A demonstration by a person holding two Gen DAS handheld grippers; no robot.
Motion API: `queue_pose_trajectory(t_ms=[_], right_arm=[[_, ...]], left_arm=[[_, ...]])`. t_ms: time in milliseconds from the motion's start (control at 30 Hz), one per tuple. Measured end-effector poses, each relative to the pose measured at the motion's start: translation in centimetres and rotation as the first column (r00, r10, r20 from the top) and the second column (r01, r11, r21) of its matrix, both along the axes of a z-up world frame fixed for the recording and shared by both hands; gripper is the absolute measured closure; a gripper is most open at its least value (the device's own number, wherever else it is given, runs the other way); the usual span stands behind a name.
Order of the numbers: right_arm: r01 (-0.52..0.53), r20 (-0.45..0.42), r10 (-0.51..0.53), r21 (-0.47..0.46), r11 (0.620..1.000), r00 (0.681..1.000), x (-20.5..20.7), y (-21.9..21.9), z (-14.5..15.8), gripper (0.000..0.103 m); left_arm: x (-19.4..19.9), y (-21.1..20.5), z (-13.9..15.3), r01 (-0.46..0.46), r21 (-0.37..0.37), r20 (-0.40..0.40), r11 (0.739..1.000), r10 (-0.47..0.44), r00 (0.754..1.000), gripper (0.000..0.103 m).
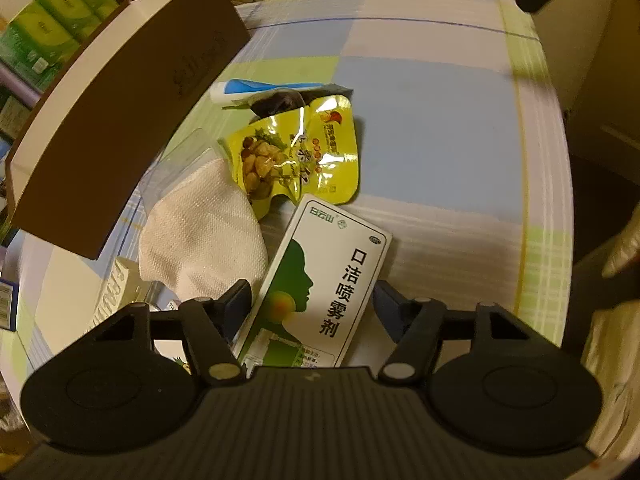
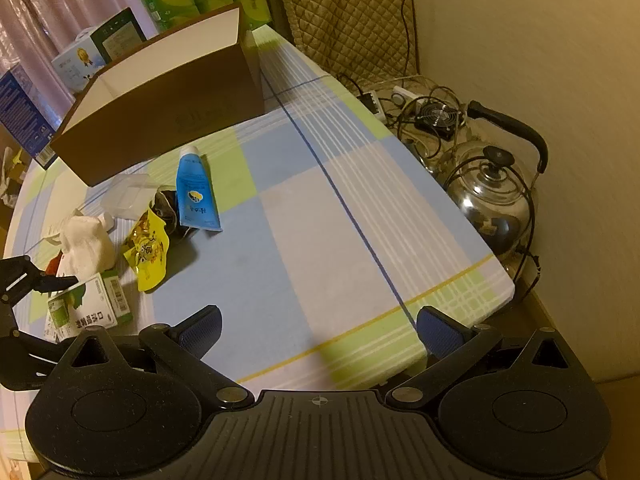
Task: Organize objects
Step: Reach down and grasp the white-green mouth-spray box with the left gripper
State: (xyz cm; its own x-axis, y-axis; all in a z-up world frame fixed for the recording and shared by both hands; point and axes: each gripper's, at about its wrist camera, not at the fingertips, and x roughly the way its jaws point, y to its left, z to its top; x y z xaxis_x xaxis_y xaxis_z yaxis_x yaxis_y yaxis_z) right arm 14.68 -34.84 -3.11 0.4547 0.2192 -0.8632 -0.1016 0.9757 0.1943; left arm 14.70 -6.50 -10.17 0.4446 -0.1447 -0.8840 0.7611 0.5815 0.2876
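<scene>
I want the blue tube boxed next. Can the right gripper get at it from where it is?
Probably yes. The right gripper is open and empty, with bare tablecloth between it and the blue tube. Only the dark packet touches the tube's left side.

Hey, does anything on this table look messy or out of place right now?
Yes. The yellow snack pouch lies crumpled over a dark wrapper beside the blue tube, loosely heaped outside the brown box.
</scene>
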Motion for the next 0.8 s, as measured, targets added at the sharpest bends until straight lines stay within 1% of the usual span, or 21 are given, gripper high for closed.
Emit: queue_pose_trajectory(t_ms=[67,100,167,200,233,267,333,367,400,467,533,667,800], right_arm=[[0.002,-0.002,-0.002,-0.002,1.0,1.0,0.0,0.0,0.0,0.002],[0.002,-0.002,-0.002,-0.002,1.0,1.0,0.0,0.1,-0.1,0.002],[0.001,-0.001,-0.001,-0.003,1.0,1.0,0.0,0.2,-0.1,0.002],[0.0,-0.001,0.0,-0.002,1.0,1.0,0.0,0.2,-0.1,0.002],[-0.001,-0.001,0.001,-0.001,1.0,1.0,-0.1,0.3,-0.1,0.002],[-0.004,0.0,0.004,0.0,1.0,1.0,-0.1,0.4,-0.1,0.002],[-0.011,0.0,0.011,0.001,1.0,1.0,-0.1,0.6,-0.2,0.002],[-0.015,-0.001,0.015,0.002,1.0,1.0,-0.1,0.7,-0.3,0.002],[-0.019,-0.002,0.019,0.004,1.0,1.0,-0.1,0.8,-0.3,0.002],[-0.027,-0.005,0.027,0.006,1.0,1.0,0.0,1.0,-0.4,0.002],[-0.038,-0.006,0.038,0.008,0.999,0.999,0.0,1.2,-0.5,0.002],[-0.055,-0.007,0.055,0.02,0.998,0.998,0.2,1.5,-0.6,0.002],[-0.075,-0.009,0.075,0.039,0.996,0.997,0.7,1.8,-0.8,0.002]], left_arm=[[-0.2,-0.3,0.2,-0.022,-0.02,-0.008,1.0,0.022,1.0,0.044],[-0.1,-0.5,0.3,-0.047,-0.034,-0.016,0.998,0.046,0.999,0.045],[-0.1,-0.8,0.5,-0.123,-0.069,-0.041,0.99,0.121,0.992,0.045],[0.0,-0.9,0.6,-0.169,-0.095,-0.059,0.981,0.164,0.985,0.045],[0.0,-0.9,0.7,-0.212,-0.118,-0.078,0.97,0.204,0.976,0.045],[0.1,-0.8,0.7,-0.265,-0.142,-0.1,0.954,0.253,0.962,0.045],[0.3,-0.4,0.6,-0.361,-0.18,-0.145,0.915,0.338,0.93,0.045],[0.3,-0.2,0.4,-0.403,-0.191,-0.166,0.895,0.375,0.912,0.045],[0.3,0.0,0.2,-0.432,-0.194,-0.178,0.881,0.402,0.898,0.045],[0.2,0.2,-0.1,-0.463,-0.206,-0.191,0.862,0.428,0.883,0.045],[0.2,0.3,-0.4,-0.481,-0.198,-0.203,0.854,0.444,0.872,0.046],[-0.1,0.5,-1.0,-0.482,-0.178,-0.203,0.858,0.448,0.871,0.046],[-0.4,0.8,-1.0,-0.503,-0.196,-0.201,0.842,0.467,0.861,0.047]])
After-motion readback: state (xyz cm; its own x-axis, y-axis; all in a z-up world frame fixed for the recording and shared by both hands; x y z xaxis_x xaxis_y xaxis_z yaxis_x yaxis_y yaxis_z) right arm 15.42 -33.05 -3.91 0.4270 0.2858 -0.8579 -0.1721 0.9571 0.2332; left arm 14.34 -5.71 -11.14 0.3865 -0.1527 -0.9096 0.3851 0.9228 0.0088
